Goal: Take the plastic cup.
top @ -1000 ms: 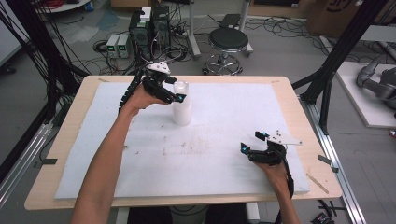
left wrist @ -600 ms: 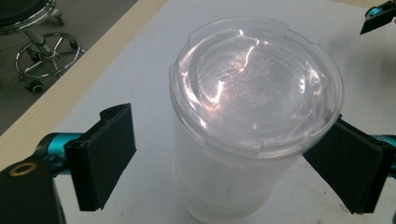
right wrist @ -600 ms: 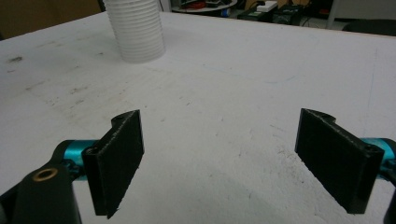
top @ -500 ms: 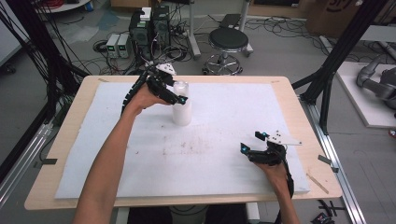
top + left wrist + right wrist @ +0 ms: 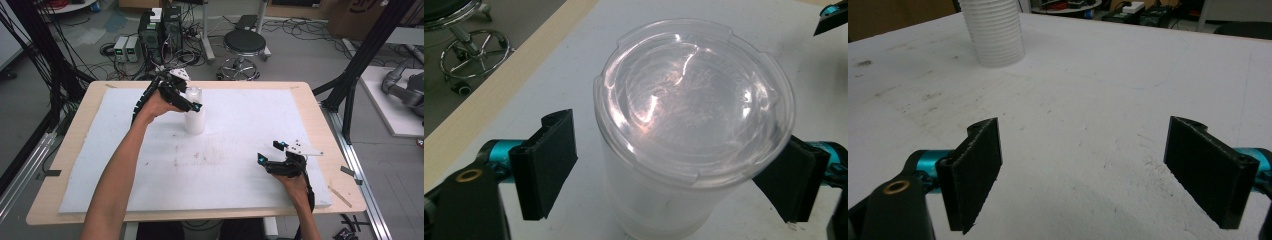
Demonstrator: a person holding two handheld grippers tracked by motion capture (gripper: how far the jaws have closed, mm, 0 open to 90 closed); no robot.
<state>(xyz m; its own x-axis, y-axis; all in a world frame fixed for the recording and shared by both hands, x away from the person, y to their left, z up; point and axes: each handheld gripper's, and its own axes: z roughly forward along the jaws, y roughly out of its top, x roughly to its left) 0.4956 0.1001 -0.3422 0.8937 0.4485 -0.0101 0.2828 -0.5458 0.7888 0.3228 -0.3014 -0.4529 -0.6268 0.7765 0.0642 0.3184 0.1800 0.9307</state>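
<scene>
Beyond the wooden worktop (image 5: 65,150) with its white mat (image 5: 240,150), we see a grey floor (image 5: 300,55) strewn with cables, a black round stool (image 5: 243,42), stacked electronics boxes (image 5: 160,27), and black frame posts (image 5: 372,45) at right.

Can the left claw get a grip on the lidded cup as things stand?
Probably yes. The left claw is open, with its jaws on either side of the lidded cup, which stands upright on the white mat. A gap shows beside the near jaw, and nothing sits between the jaws and the cup wall.
</scene>
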